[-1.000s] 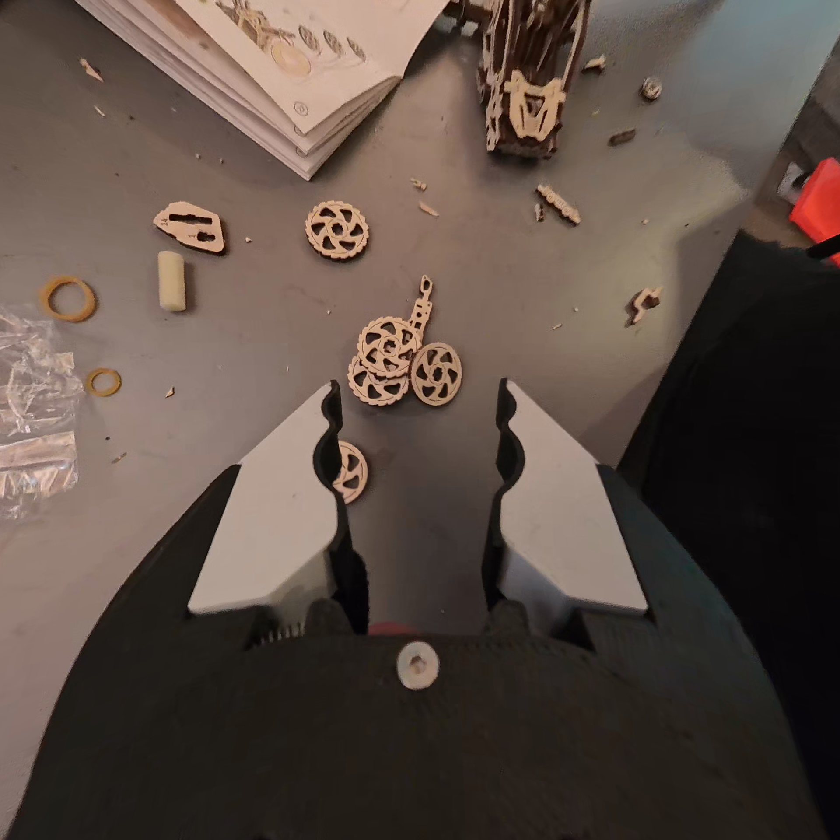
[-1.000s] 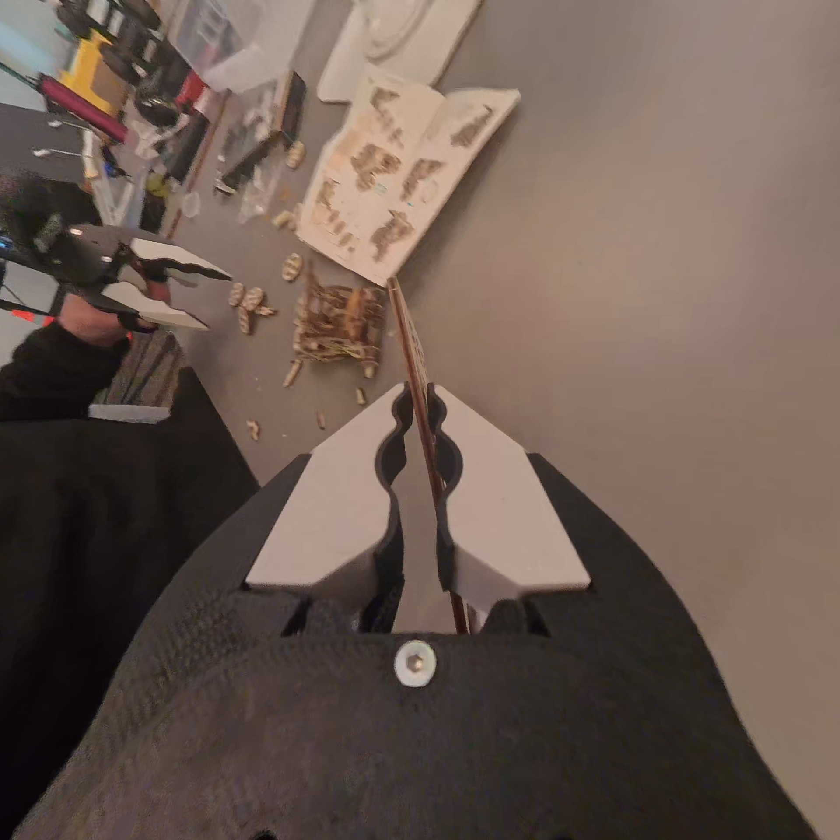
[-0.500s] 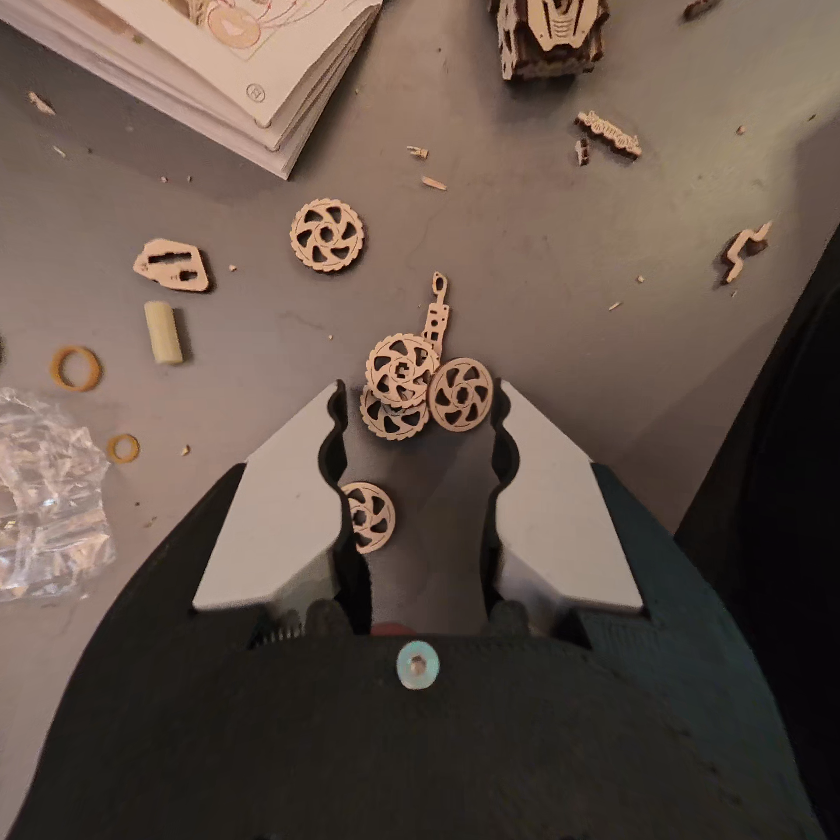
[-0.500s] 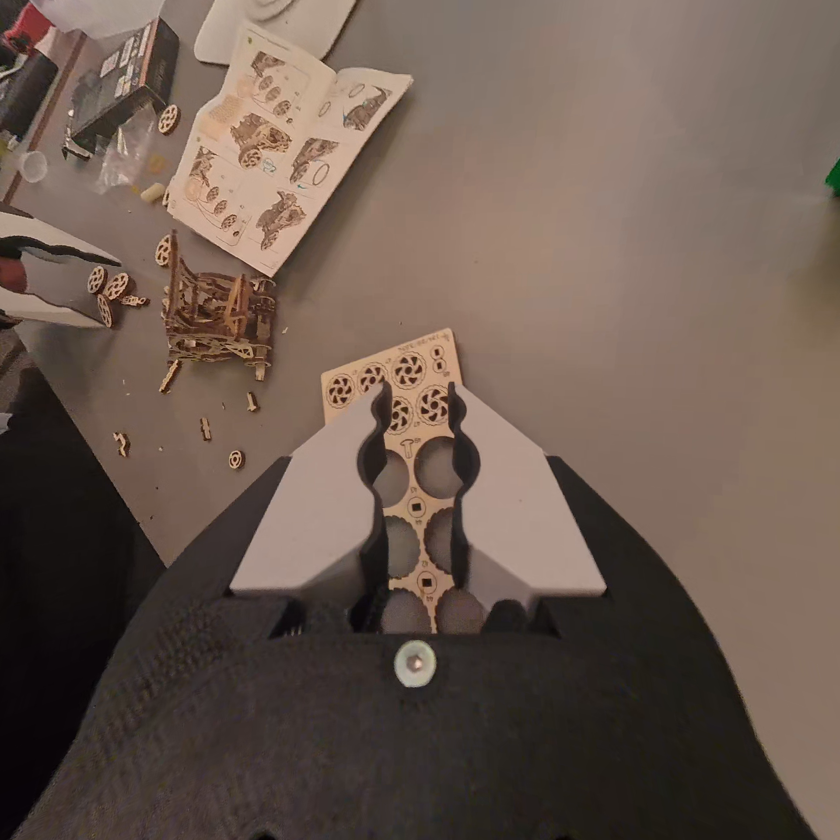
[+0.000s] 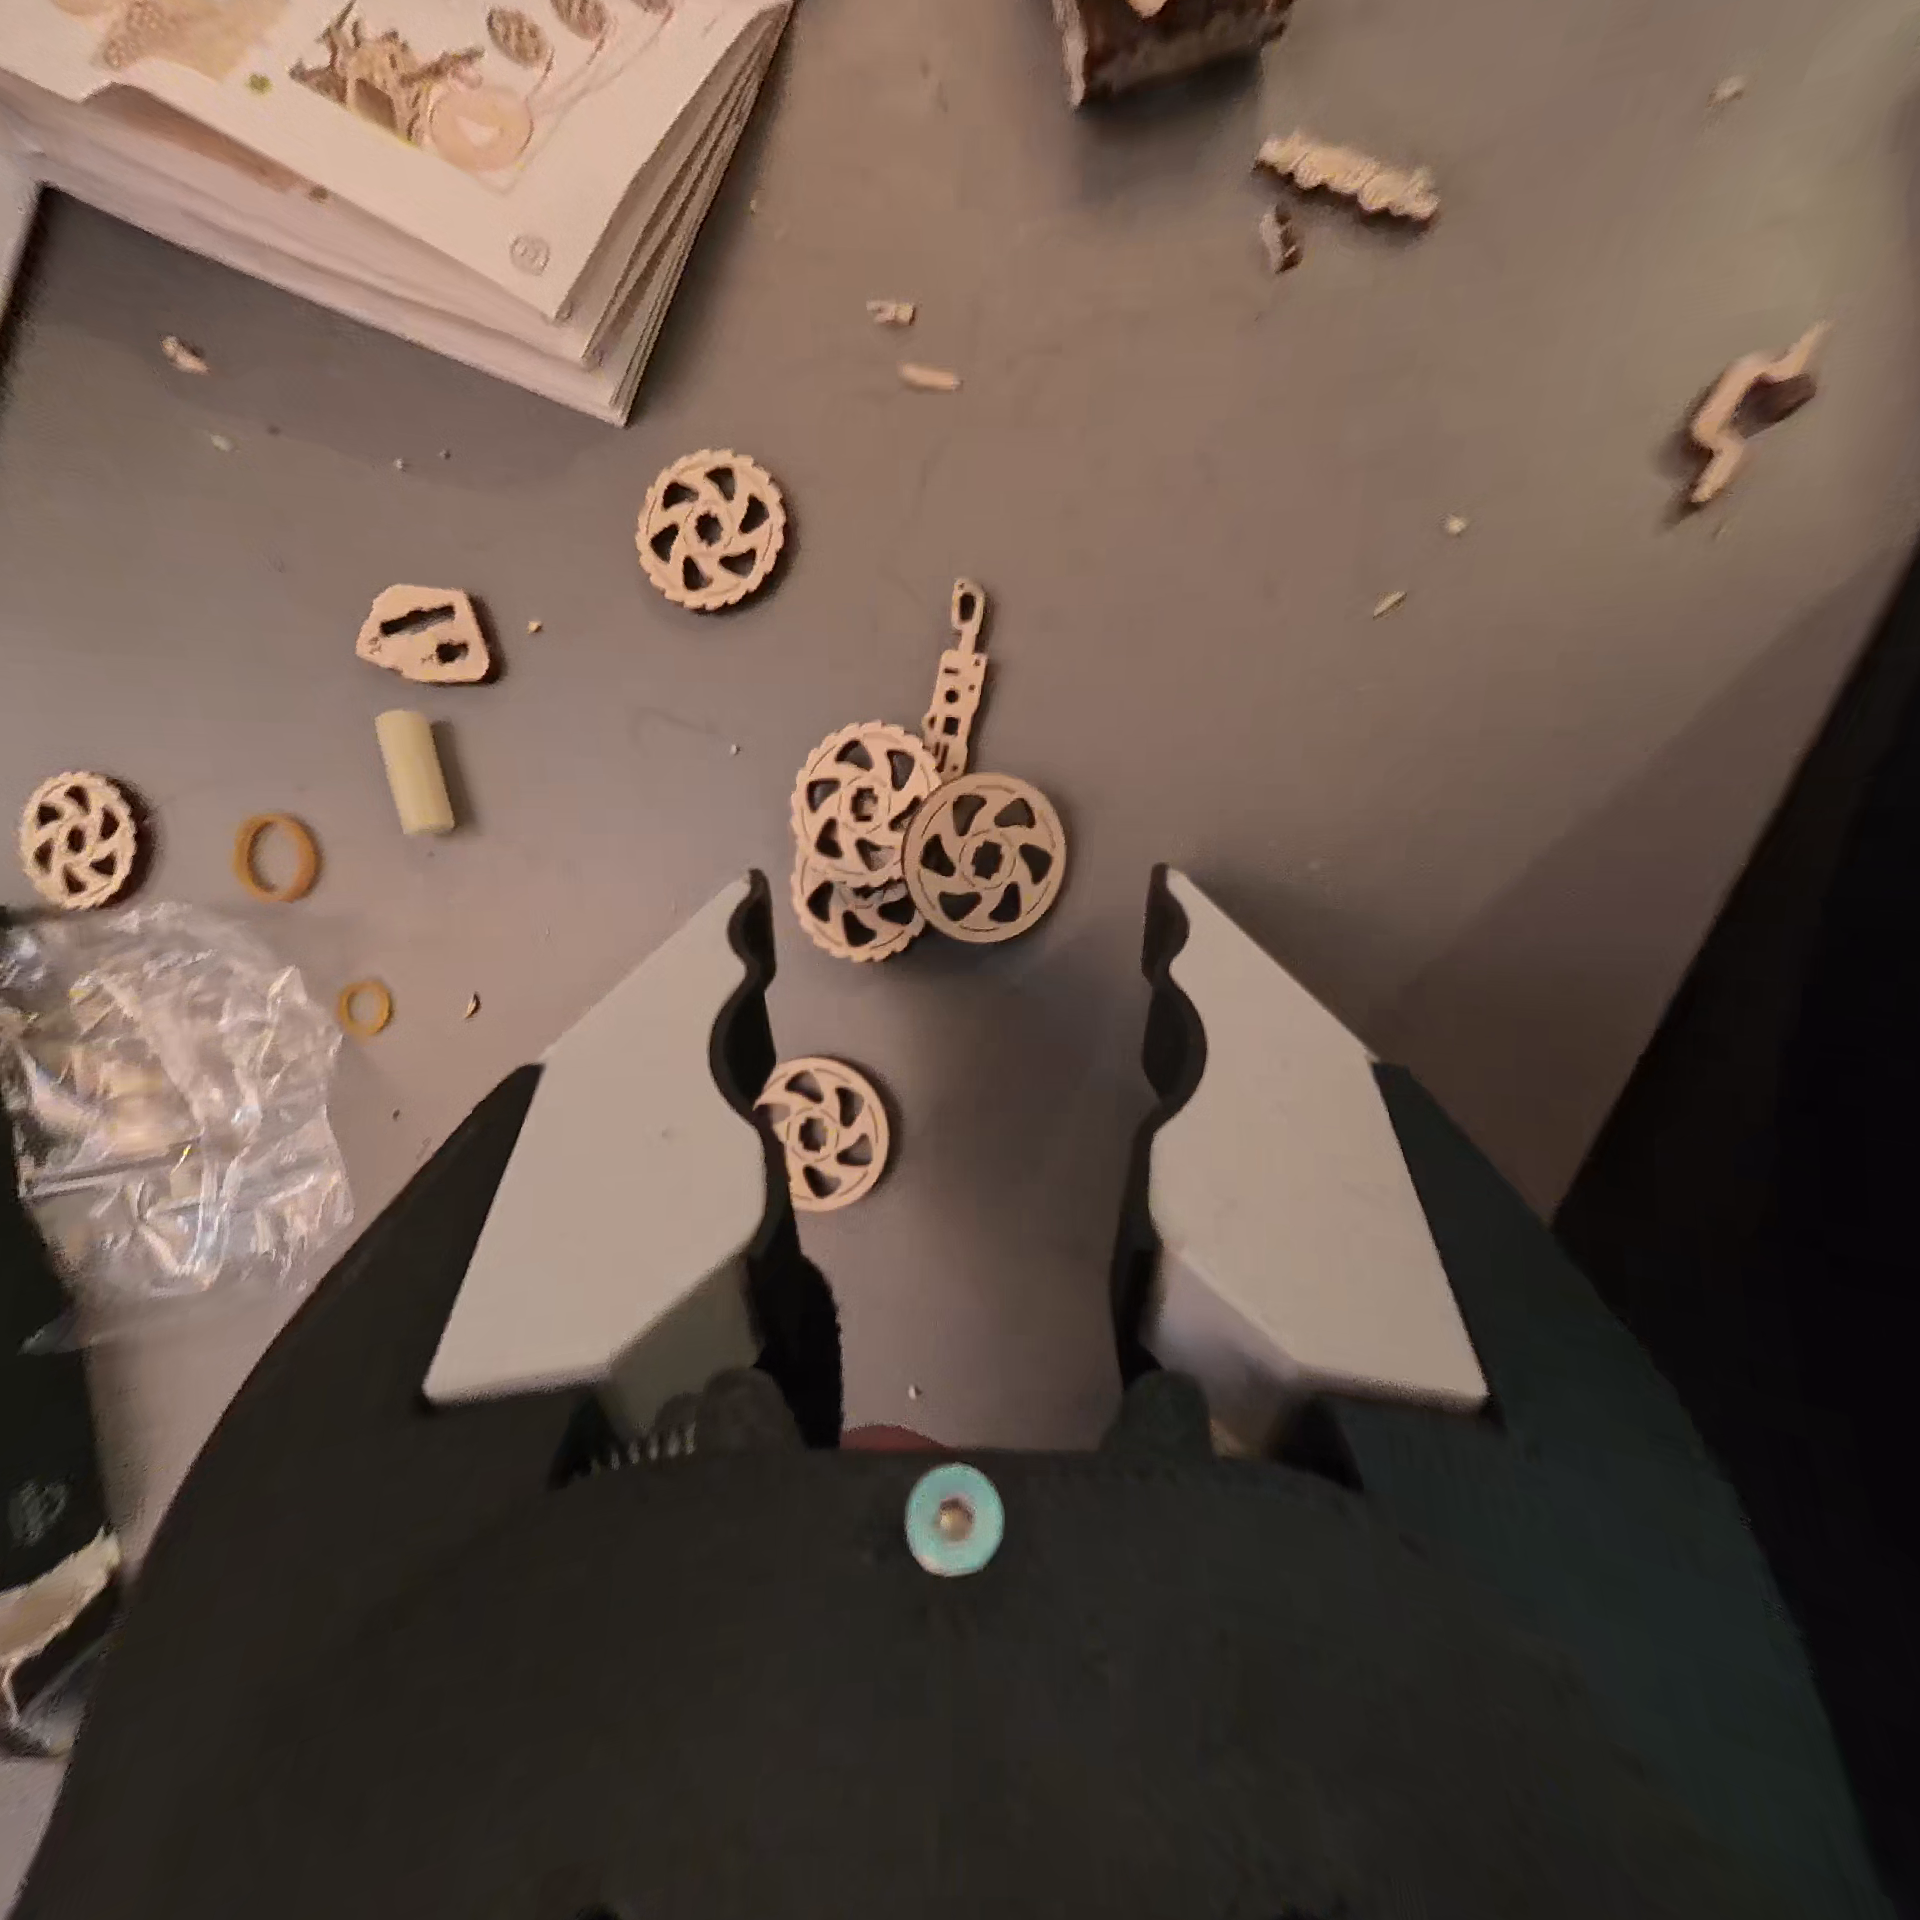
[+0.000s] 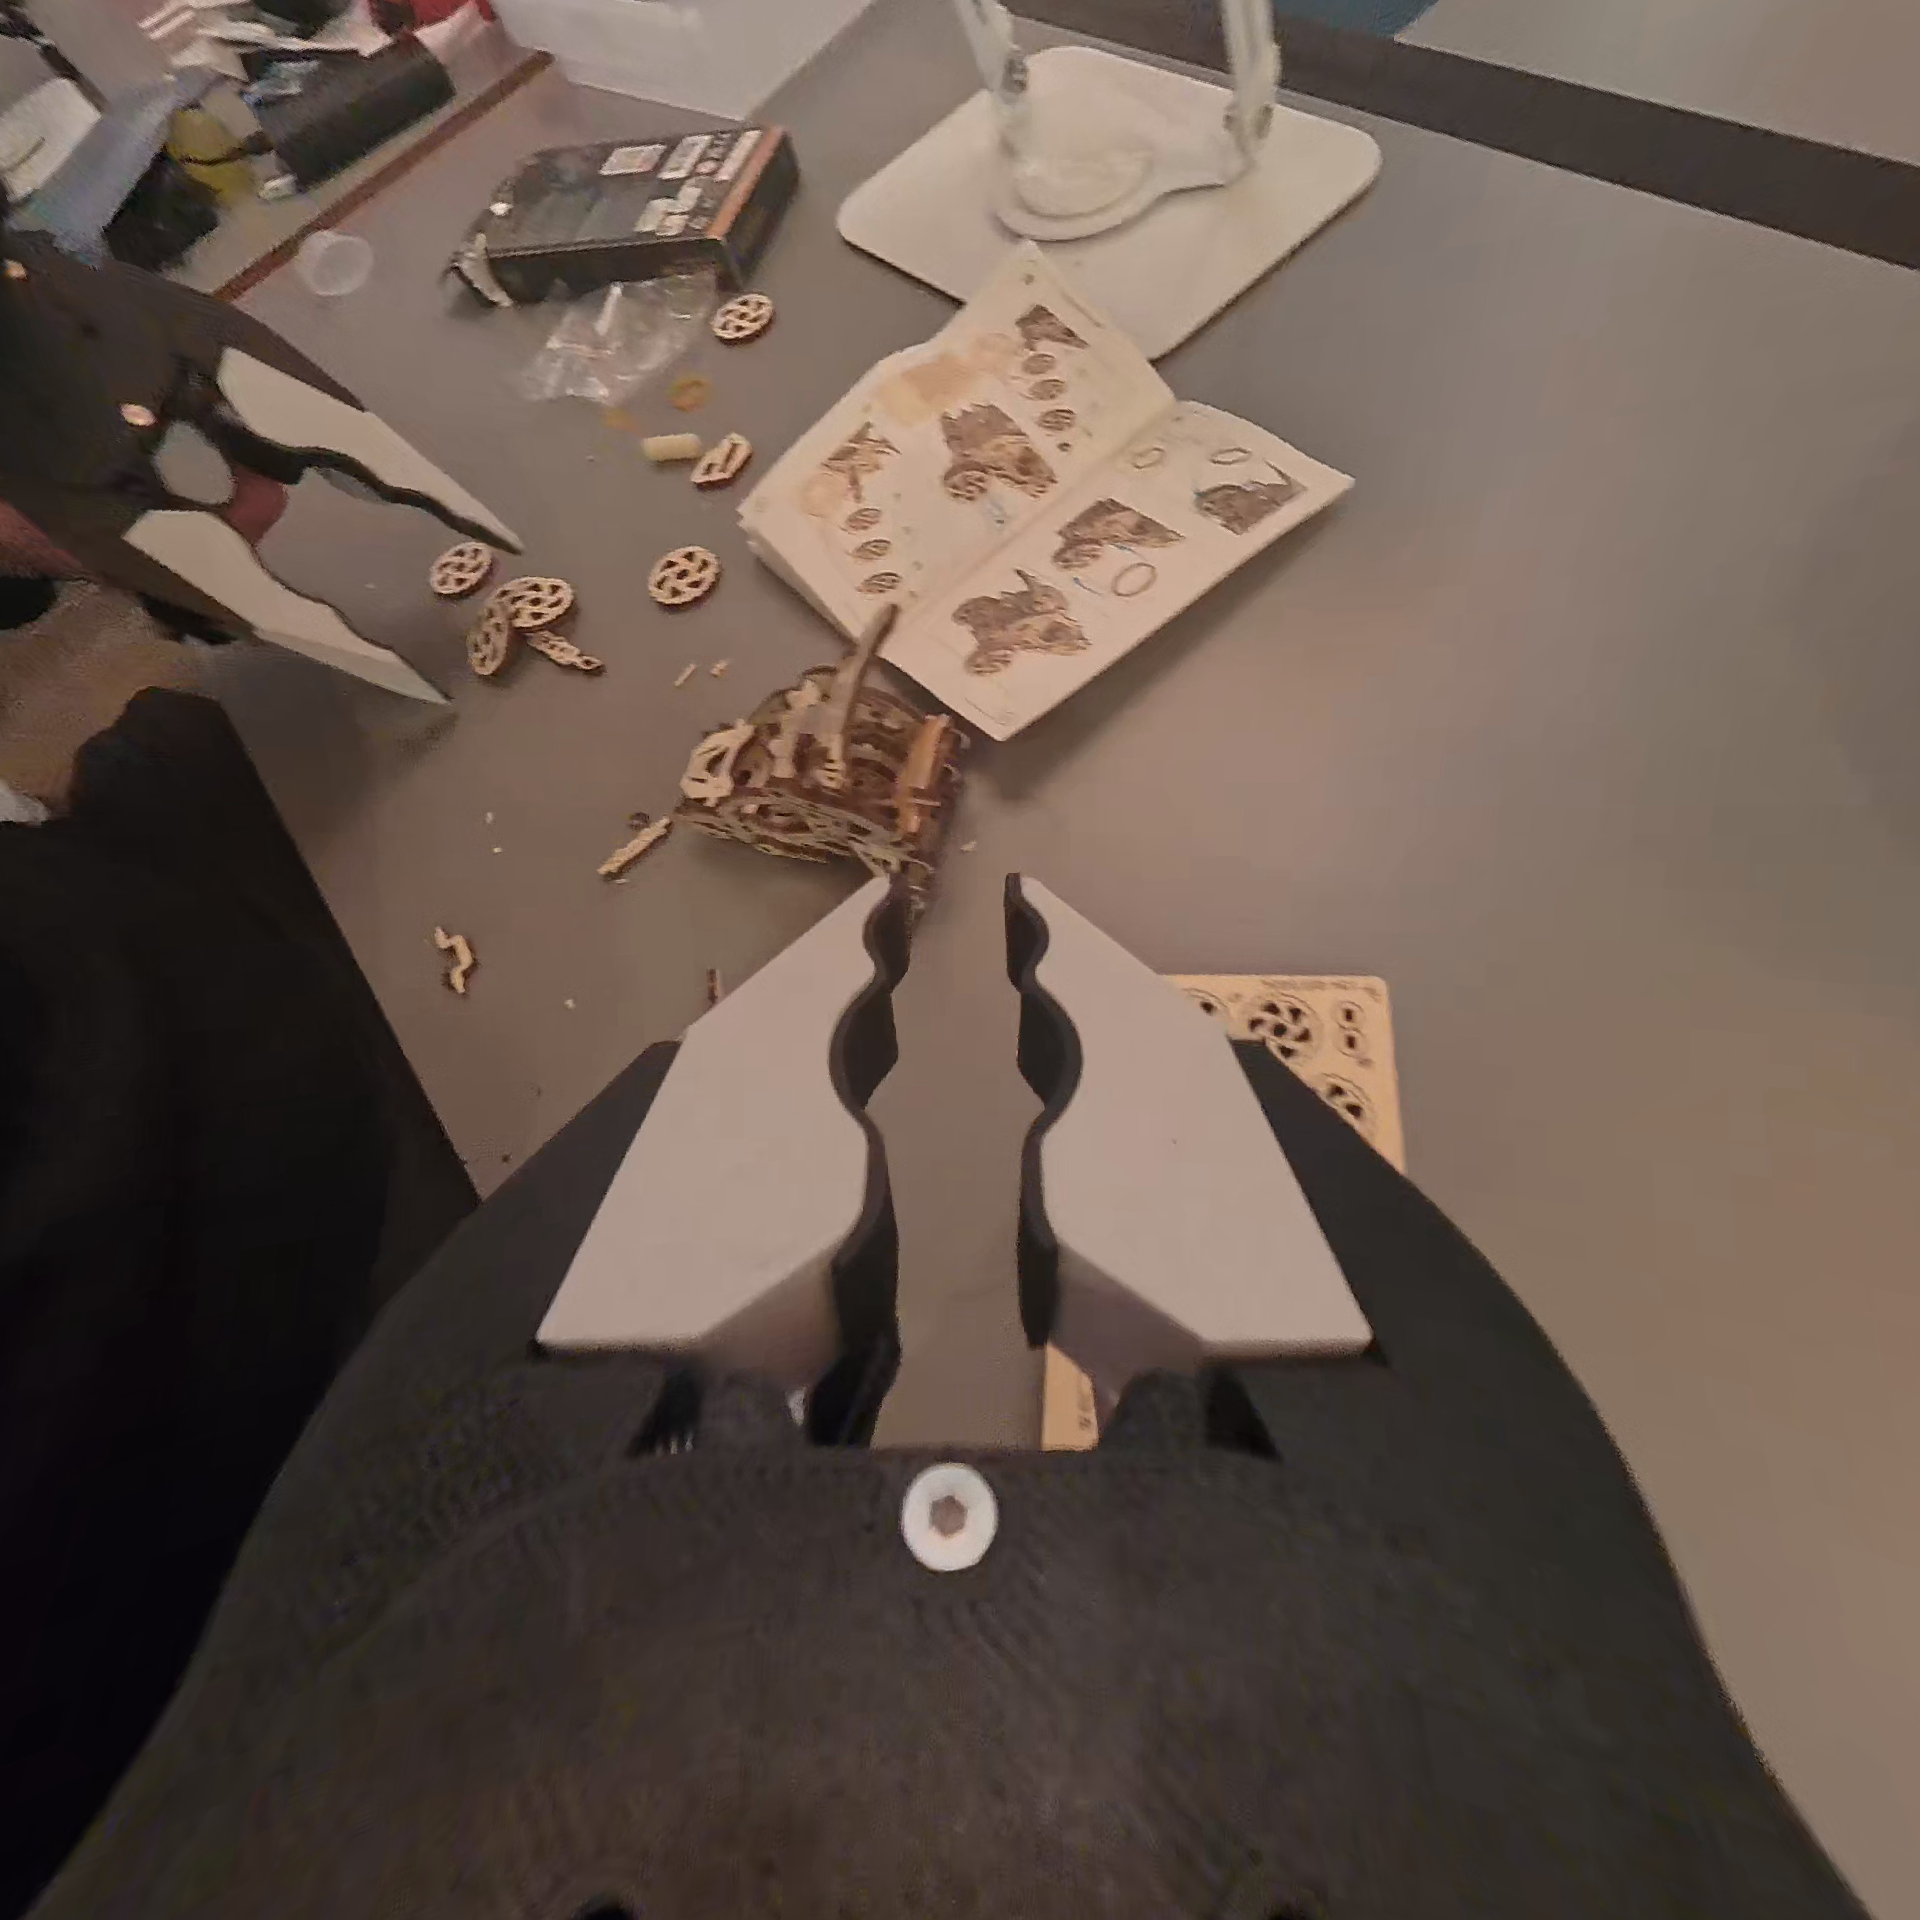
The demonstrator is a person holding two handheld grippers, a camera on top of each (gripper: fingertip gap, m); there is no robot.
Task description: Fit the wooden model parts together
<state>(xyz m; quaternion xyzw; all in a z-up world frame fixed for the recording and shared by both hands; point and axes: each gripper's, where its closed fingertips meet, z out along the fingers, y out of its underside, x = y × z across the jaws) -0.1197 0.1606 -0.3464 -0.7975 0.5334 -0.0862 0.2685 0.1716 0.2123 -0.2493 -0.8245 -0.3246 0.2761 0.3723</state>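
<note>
Left wrist view shows the left gripper with its jaws wide apart and nothing between the fingers; it points down at the grey table. Far to the left of the jaws lies a crumpled plastic bag, and beyond it a single wooden wheel, two rubber rings, of which the larger is farther out, and a short pale peg. Beyond the left finger, a flat slotted piece and another wheel lie apart, with the open booklet farther out. Just ahead of the fingertips, three wheels overlap in a small pile, and a thin slotted strip touches its far side. One more wheel lies between the jaws, partly hidden by the left finger. To the right, small wood scraps lie well apart.

Right wrist view shows the right gripper with its jaws parted by a narrow gap and holding nothing. Far to the left of these jaws the left gripper hangs over the wheel pile. Ahead of the left fingertip stands the half-built wooden model, with the booklet beyond it. Under the right finger, flat on the table, lies the thin wooden parts sheet. Far ahead stand a dark box and a white stand base.
</note>
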